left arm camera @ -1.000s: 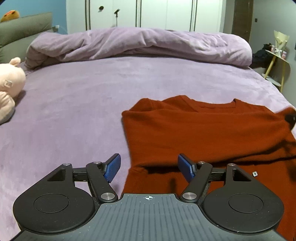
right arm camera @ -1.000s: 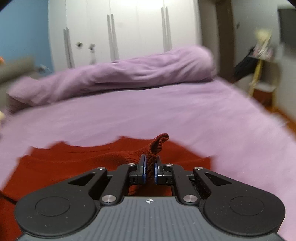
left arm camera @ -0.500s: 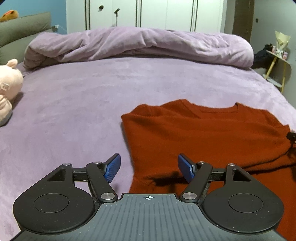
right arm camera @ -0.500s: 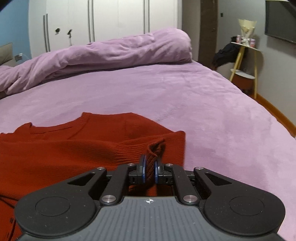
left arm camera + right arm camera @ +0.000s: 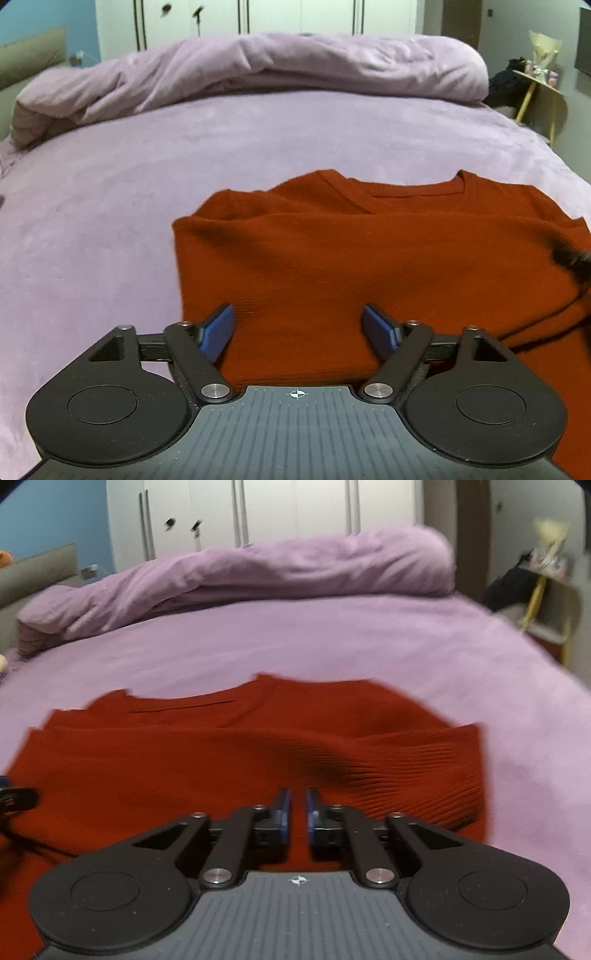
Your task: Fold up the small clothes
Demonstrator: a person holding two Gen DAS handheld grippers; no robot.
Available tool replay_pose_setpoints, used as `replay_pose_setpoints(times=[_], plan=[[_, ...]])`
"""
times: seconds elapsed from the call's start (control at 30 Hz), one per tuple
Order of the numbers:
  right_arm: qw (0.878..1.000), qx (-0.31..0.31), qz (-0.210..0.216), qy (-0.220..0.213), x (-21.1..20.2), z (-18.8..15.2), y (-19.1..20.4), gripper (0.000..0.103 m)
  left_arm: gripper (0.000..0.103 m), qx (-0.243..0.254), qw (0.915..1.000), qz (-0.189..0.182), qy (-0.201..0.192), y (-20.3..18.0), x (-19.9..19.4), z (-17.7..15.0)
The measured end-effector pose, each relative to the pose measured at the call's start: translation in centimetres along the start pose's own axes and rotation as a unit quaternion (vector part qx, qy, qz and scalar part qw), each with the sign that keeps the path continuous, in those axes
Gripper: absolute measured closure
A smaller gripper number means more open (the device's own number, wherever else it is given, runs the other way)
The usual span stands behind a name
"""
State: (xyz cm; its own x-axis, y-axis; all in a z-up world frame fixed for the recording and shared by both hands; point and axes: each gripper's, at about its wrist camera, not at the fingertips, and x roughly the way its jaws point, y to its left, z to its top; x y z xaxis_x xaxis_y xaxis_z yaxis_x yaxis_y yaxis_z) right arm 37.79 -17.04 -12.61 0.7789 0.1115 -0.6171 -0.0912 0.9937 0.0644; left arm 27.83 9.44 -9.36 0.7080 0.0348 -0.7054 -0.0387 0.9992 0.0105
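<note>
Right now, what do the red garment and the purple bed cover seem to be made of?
The red garment looks like a knitted fabric, matte: fine ribs show along its right edge in the right wrist view. The purple bed cover looks like soft plush or fleece, with a faint sheen and a brushed nap; the exact fibre cannot be told.

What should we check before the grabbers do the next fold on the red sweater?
1. Left gripper open: ok. Its jaws have just been opening wider, and nothing is pinched.
2. Left gripper over the red sweater, near its left edge: ok.
3. Right gripper shut: ok.
4. Right gripper free of cloth: cannot tell, the picture is blurred there.
5. Ribbed cuff laid down on the sweater: ok.
6. Sweater smooth on the bed: not ok, a ridge runs below the neckline.
</note>
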Motion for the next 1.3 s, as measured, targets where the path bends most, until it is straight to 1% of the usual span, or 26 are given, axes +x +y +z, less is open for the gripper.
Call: replay_pose_setpoints(times=[0.07, 0.13, 0.2, 0.27, 0.3, 0.33, 0.37, 0.4, 0.5, 0.57, 0.63, 0.7, 0.73, 0.77, 0.8, 0.83, 0.9, 0.93, 0.97, 1.07, 1.13, 1.17, 1.2, 1.23, 1.27, 1.3], plan=[[0.999, 0.033, -0.018, -0.011, -0.4, 0.1, -2.0, 0.103, 0.020, -0.007, 1.0000, 0.000, -0.001, 0.5, -0.5, -0.2], [0.999, 0.042, -0.028, -0.015, -1.3, 0.0, -2.7, 0.103, 0.020, -0.018, 0.9998, -0.005, 0.001, 1.0, -1.1, -0.5], [0.999, 0.037, -0.032, -0.006, -2.7, -0.4, -2.3, 0.103, 0.020, -0.016, 0.9998, -0.007, 0.003, 1.0, -1.5, -0.9], [0.999, 0.036, 0.006, -0.005, -4.4, -1.0, -1.9, 0.095, 0.020, -0.009, 0.9999, -0.006, 0.001, 1.0, -1.6, -1.1], [0.999, 0.026, 0.024, -0.009, -5.2, -1.5, -1.5, 0.093, 0.020, -0.008, 1.0000, -0.003, 0.003, 0.8, -1.6, -1.2], [1.000, 0.006, 0.020, -0.011, -5.5, -2.2, -1.2, 0.089, 0.020, -0.009, 1.0000, 0.000, 0.004, 0.7, -1.6, -1.1], [1.000, -0.013, 0.006, -0.007, -5.4, -2.8, -1.0, 0.088, 0.020, -0.007, 1.0000, 0.002, 0.005, 0.6, -1.5, -1.1], [1.000, -0.018, -0.002, 0.001, -5.2, -3.1, -1.1, 0.088, 0.020, -0.002, 1.0000, 0.004, 0.006, 0.5, -1.5, -1.1], [1.000, -0.014, -0.002, 0.008, -4.8, -3.0, -1.6, 0.088, 0.020, 0.004, 0.9998, 0.011, 0.015, 0.2, -1.8, -1.4], [0.999, -0.031, -0.009, 0.011, -4.6, -2.9, -1.4, 0.087, 0.020, 0.018, 0.9994, 0.021, 0.019, 0.0, -2.6, -1.6], [0.999, -0.036, -0.012, 0.010, -5.3, -3.1, -0.9, 0.085, 0.020, 0.027, 0.9991, 0.025, 0.023, 0.2, -3.8, -2.0], [0.999, -0.022, -0.012, 0.027, -6.4, -3.0, -1.2, 0.084, 0.021, 0.029, 0.9983, 0.028, 0.042, 0.6, -5.3, -2.8], [0.999, -0.014, -0.010, 0.033, -7.6, -3.1, -1.4, 0.084, 0.021, 0.028, 0.9984, 0.027, 0.041, 0.9, -6.3, -3.3], [0.999, -0.007, -0.003, 0.040, -9.1, -3.6, -1.5, 0.079, 0.021, 0.028, 0.9987, 0.019, 0.037, 1.3, -7.9, -4.3], [0.998, 0.008, 0.006, 0.058, -10.7, -4.2, -2.0, 0.076, 0.021, 0.026, 0.9990, 0.010, 0.036, 1.8, -9.3, -5.3], [0.997, 0.024, 0.012, 0.066, -12.2, -4.9, -2.6, 0.070, 0.021, 0.022, 0.9990, 0.002, 0.040, 2.3, -10.8, -6.6], [0.996, 0.050, 0.019, 0.076, -15.8, -7.0, -4.0, 0.066, 0.021, 0.017, 0.9984, -0.011, 0.053, 3.1, -13.4, -9.2], [0.995, 0.063, 0.018, 0.078, -17.8, -8.3, -4.7, 0.061, 0.021, 0.014, 0.9979, -0.016, 0.061, 3.3, -14.6, -10.5], [0.994, 0.073, 0.014, 0.082, -19.6, -9.5, -5.4, 0.059, 0.021, 0.009, 0.9972, -0.022, 0.070, 3.6, -15.8, -11.9], [0.990, 0.096, 0.001, 0.103, -23.6, -12.9, -7.0, 0.059, 0.021, -0.005, 0.9950, -0.027, 0.096, 4.3, -18.8, -15.5], [0.988, 0.105, 0.002, 0.115, -25.2, -14.3, -7.5, 0.057, 0.021, -0.009, 0.9947, -0.010, 0.102, 4.6, -19.8, -16.9], [0.987, 0.102, -0.007, 0.125, -25.7, -14.8, -7.6, 0.057, 0.021, -0.018, 0.9942, -0.008, 0.105, 4.9, -20.2, -17.5], [0.987, 0.098, -0.013, 0.129, -26.1, -15.2, -7.8, 0.057, 0.023, -0.030, 0.9934, -0.014, 0.110, 5.3, -20.3, -17.9], [0.987, 0.097, -0.010, 0.128, -26.3, -15.4, -8.1, 0.057, 0.025, -0.045, 0.9917, -0.022, 0.118, 5.7, -20.4, -18.2], [0.986, 0.102, -0.004, 0.128, -26.5, -15.6, -8.3, 0.057, 0.029, -0.057, 0.9900, -0.032, 0.125, 5.9, -20.4, -18.4], [0.984, 0.116, 0.009, 0.137, -26.3, -15.8, -8.7, 0.057, 0.030, -0.063, 0.9890, -0.041, 0.127, 6.1, -20.3, -18.4]])
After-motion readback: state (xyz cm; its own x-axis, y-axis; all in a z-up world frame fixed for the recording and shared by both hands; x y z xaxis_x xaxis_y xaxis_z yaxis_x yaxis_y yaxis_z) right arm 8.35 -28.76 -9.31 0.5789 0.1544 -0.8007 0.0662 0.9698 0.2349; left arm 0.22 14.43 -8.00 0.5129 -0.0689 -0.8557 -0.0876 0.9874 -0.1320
